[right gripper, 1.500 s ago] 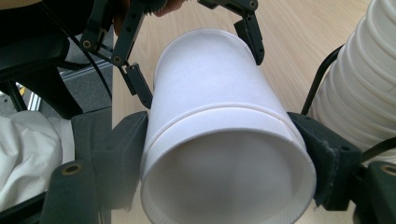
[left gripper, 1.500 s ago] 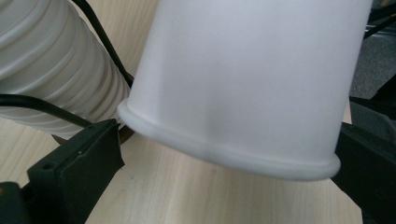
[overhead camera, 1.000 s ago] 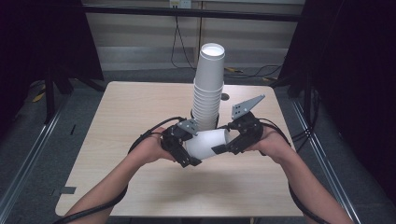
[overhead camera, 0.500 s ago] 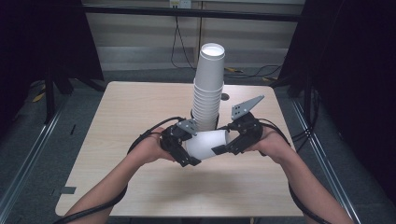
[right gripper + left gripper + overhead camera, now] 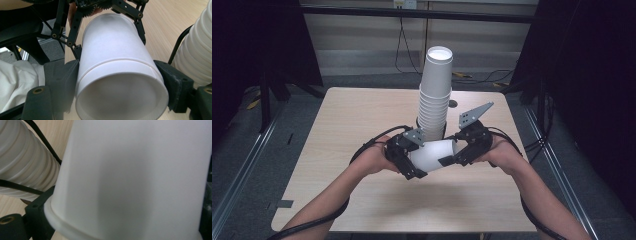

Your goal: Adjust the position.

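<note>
1. Broadly unchanged against a second ago: table (image 5: 337,200) in the same place, tall stack (image 5: 434,100) of white cups upright at its middle, both forearms coming in from below and meeting just in front of that stack.
2. Next, the cup (image 5: 432,155): lying on its side in the air above the table, between the two hands, just in front of the stack's foot and apart from it. No shift in its place or tilt across the three high views.
3. Right gripper (image 5: 454,152): clamped tight on the cup's closed bottom end, with a dark pad (image 5: 68,80) pressed against each side of the wall in its own view. No change in that hold.
4. Left gripper (image 5: 412,162): set around the rim end, the rolled rim (image 5: 57,225) hard up against its camera. Jaws have just been opening a little with the cup between them. Fingers (image 5: 75,50) seem to lie against the wall in the right gripper view, so slackened rather than let go, though hard to call.
5. Reading of that small change: probably a handing over, the weight passing to the right side while the left eases off. Likely next need: a clean left release without dragging the rim, then carrying the cup to the stack.
</note>
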`<action>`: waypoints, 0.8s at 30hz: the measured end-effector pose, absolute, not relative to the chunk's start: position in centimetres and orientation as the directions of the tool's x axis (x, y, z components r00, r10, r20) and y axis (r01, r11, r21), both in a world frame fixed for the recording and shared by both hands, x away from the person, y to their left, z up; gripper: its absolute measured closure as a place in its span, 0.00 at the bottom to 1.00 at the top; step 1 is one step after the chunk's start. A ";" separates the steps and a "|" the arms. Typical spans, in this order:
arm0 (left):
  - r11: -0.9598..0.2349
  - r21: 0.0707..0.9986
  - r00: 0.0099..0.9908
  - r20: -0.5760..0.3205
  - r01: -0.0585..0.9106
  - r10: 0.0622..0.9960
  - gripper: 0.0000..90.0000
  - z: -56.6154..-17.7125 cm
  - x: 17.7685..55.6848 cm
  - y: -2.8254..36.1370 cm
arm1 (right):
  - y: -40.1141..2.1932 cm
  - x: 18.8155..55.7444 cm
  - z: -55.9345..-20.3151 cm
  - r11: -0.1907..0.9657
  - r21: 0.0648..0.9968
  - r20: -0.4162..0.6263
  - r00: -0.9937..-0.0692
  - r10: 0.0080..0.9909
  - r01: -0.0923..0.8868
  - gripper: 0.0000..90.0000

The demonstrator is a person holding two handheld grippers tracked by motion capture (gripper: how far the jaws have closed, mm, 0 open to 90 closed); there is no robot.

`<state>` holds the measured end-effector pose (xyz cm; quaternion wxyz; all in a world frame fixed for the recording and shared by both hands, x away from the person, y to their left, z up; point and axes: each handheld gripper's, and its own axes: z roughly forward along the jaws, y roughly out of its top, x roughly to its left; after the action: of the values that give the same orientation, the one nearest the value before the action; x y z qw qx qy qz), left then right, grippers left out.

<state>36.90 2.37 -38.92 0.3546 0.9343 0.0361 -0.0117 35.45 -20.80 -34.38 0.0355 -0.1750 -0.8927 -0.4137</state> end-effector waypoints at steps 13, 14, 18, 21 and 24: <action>-0.747 0.661 0.997 -0.046 0.075 0.060 0.11 -38.7 37.0 2.4 | -20.9 35.6 -34.5 0.595 0.726 0.214 -0.935 0.282 0.345 0.27; -0.743 0.665 0.998 -0.041 0.069 0.056 0.10 -38.7 37.0 2.4 | -20.9 35.6 -34.5 0.596 0.725 0.215 -0.935 0.281 0.346 0.27; -0.734 0.678 0.999 -0.004 0.028 0.034 0.07 -38.8 36.9 2.4 | -21.0 35.5 -34.4 0.595 0.727 0.212 -0.936 0.280 0.343 0.27; -0.736 0.677 0.999 0.028 -0.005 0.018 0.06 -38.8 36.8 2.2 | -21.0 35.6 -34.4 0.596 0.723 0.220 -0.934 0.280 0.349 0.27; -0.743 0.669 1.000 0.004 0.010 0.017 0.07 -38.8 36.7 2.1 | -20.9 35.6 -34.5 0.595 0.725 0.220 -0.935 0.279 0.348 0.27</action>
<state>36.72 2.06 -38.83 0.3581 0.9336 0.0072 0.0047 35.59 -20.91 -34.47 0.0416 -0.1755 -0.8919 -0.4146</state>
